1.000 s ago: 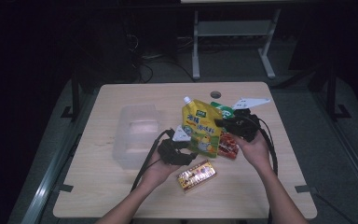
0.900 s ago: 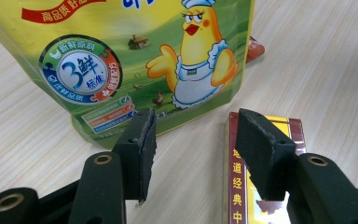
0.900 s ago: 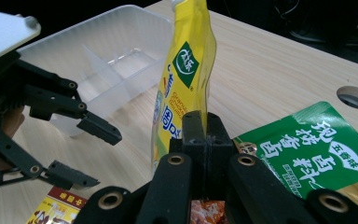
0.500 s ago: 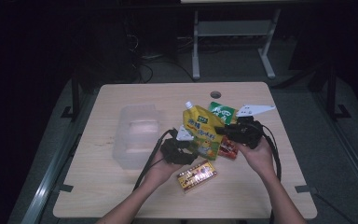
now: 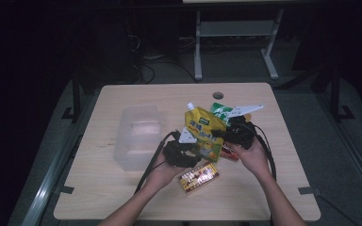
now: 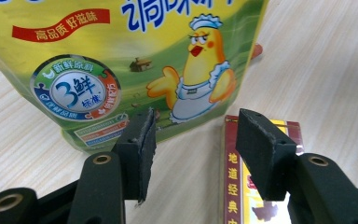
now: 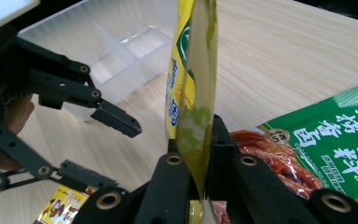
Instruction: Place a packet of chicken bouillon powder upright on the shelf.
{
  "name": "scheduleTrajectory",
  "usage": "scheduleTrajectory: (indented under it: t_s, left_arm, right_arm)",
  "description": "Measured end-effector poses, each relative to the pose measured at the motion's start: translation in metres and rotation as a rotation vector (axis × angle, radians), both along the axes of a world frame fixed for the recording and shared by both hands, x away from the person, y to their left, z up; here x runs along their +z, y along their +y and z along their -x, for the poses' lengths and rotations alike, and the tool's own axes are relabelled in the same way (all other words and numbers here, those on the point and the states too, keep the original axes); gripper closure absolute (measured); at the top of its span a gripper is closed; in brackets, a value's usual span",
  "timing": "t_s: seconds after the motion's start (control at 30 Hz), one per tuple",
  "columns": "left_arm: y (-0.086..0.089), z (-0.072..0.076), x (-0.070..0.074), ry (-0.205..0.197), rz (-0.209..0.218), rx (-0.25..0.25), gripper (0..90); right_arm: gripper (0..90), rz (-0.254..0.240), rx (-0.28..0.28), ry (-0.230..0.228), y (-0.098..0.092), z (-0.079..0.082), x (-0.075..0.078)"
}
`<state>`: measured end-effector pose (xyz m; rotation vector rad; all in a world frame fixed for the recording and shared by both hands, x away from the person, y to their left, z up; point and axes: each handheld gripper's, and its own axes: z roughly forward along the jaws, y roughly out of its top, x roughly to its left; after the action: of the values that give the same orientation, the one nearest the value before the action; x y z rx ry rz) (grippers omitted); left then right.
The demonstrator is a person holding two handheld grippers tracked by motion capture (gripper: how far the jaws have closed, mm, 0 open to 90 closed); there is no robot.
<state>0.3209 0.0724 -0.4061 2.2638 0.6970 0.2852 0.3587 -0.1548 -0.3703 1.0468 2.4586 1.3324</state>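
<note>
On the left half of the pale wood-grain counter (image 5: pixel 122 197) sits a clear plastic box (image 5: pixel 136 136), rectangular, frosted and thin-walled, with moulded dividers inside that the right gripper view shows as low translucent ribs. Just right of it, the left claw (image 5: pixel 181 153) lies low over the counter in the person's left hand (image 5: pixel 162 172). Its jaws are released: the left gripper view shows two flat black rubbery pads (image 6: pixel 142 140) standing apart with bare wood between them, aimed at the base of the yellow pouch (image 6: pixel 135 60) without touching it. Beside and beneath that claw lies a small flat packet (image 5: pixel 199 177), glossy, dark red and gold, with printed characters.

At the middle stands the yellow pouch, a glossy flexible stand-up bag with a white spout cap at its top corner and a cartoon chicken printed on its front; its bottom edge rests on the counter, between the two claws. The right claw (image 7: pixel 196 186) is clenched on the pouch's thin side seam, its black jaws pressing the crinkled film edge-on, having just been closing on it.

Right of the pouch, a soft green-and-white bag (image 7: pixel 349 135) lies flat, overlapping a shiny red wrapper (image 7: pixel 270 154). The right hand (image 5: pixel 254 157) holds its claw just above them.
</note>
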Motion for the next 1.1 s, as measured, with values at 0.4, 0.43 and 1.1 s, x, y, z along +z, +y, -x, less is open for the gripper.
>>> scheduleTrajectory:
  t_s: [0.4, 0.43, 1.1]
  left_arm:
    - [0.012, 0.028, 0.005, -0.019, 0.041, -0.035, 35.8]
    - [0.013, 0.031, 0.005, -0.019, 0.041, -0.045, 34.9]
    - [0.033, 0.079, -0.008, -0.023, 0.065, -0.126, 27.2]
  right_arm:
    - [89.9, 0.011, -0.029, -0.053, 0.016, -0.002, 0.027]
    - [89.8, 0.005, -0.026, -0.054, 0.018, -0.002, 0.03]
    - [89.8, -0.071, 0.099, -0.084, 0.083, -0.01, 0.078]
